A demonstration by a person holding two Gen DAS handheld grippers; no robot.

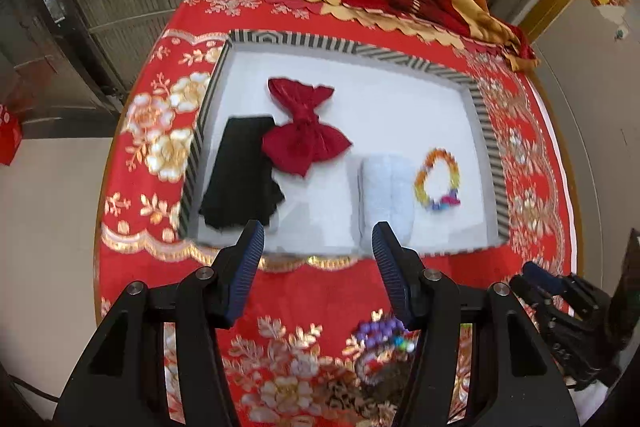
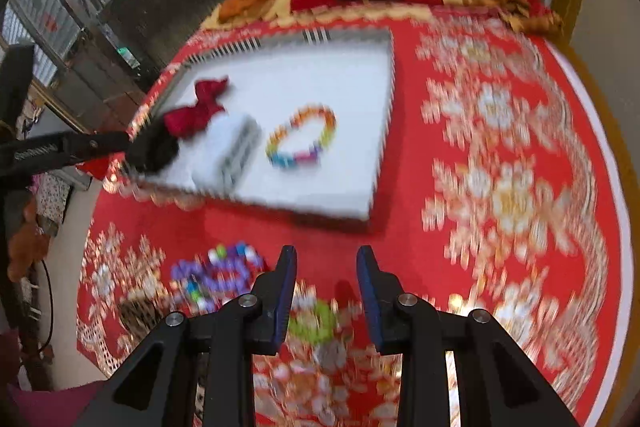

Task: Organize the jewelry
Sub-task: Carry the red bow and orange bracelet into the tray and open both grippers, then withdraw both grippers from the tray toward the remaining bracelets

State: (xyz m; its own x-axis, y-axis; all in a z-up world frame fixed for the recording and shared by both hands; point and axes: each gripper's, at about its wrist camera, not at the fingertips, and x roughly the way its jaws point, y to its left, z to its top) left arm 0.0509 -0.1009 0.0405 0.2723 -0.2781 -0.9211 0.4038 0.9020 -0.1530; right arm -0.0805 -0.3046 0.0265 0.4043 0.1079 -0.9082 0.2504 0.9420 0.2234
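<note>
Both the left gripper (image 1: 318, 239) and right gripper (image 2: 326, 263) hover spread apart with nothing in them. One beaded bracelet (image 1: 437, 179) already lies in the striped tray (image 1: 486, 131), probably sorted, while the purple bead bracelet (image 2: 218, 277) sits on the red tablecloth (image 2: 500, 147) just left of the right gripper, likely next.

Bright, even light fills both views, with no hard shadows. The white tray floor (image 1: 384, 107) glares nearly blown out. The left wrist view is fairly sharp, softening toward the bottom. The right wrist view is heavily motion-smeared, worst over the floral tablecloth (image 2: 512, 195) at right. Fisheye bending curves the edges; corners go black.
</note>
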